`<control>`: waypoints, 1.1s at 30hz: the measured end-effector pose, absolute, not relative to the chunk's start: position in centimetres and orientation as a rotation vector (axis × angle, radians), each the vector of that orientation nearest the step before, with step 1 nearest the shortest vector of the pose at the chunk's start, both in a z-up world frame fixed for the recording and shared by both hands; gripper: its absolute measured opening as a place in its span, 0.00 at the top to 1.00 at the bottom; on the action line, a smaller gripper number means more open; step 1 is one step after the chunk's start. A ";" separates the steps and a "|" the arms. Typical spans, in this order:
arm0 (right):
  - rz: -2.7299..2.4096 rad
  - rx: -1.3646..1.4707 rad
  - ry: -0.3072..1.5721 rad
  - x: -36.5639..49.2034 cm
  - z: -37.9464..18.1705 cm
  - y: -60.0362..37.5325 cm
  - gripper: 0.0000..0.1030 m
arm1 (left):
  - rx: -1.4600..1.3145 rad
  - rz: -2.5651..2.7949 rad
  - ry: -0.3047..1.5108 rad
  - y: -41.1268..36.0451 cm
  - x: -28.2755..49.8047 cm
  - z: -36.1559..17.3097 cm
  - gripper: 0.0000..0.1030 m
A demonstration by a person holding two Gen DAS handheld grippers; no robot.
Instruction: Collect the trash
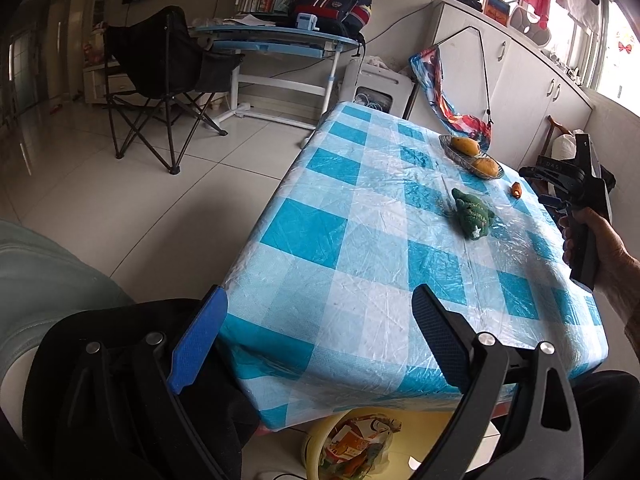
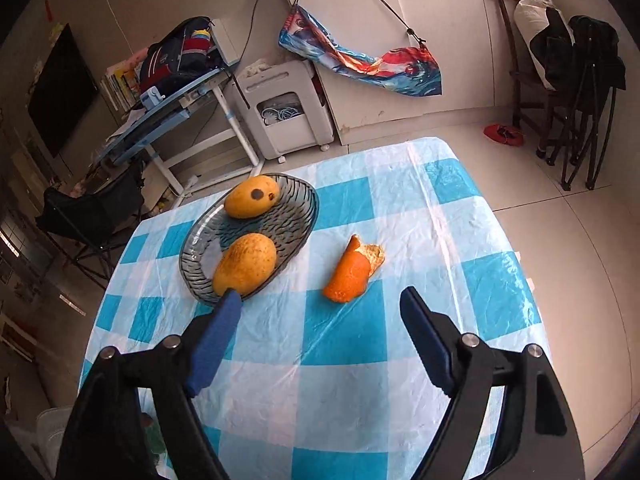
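Since the orange peel [image 2: 352, 270] lies on the table [image 2: 360, 360] just ahead of my right gripper [image 2: 320, 300], jaws open and empty, that hand's nearer (left gripper [image 1: 320, 308] open too).

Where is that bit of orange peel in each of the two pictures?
Left wrist view: the peel is small, far right on the table, just past the glass dish.
Right wrist view: the peel lies mid-picture, just ahead of the open right claw.
Shared landmark: the dish of mangoes beside it.
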State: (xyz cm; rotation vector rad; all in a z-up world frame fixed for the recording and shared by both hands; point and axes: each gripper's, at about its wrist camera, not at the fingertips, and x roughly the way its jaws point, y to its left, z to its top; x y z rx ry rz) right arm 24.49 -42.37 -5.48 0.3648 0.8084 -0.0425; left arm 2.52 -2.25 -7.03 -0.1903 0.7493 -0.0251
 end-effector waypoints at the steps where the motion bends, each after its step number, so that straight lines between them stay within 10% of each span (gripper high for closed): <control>1: -0.075 0.336 0.836 25.2 -5.8 -42.4 0.35 | -0.186 -0.026 0.750 -2.4 2.5 -7.1 0.13; 10: -0.164 0.245 0.910 27.7 -7.0 -42.4 0.71 | -0.182 -0.037 0.732 -2.5 2.9 -6.4 0.13; 29: 0.103 0.349 0.911 12.3 -7.2 -37.6 0.75 | -0.145 -0.366 0.900 -16.3 19.4 -7.2 0.13; 33: 0.109 0.410 0.889 12.4 -7.4 -38.1 0.75 | -0.035 -0.373 0.929 -19.1 19.8 -8.4 0.46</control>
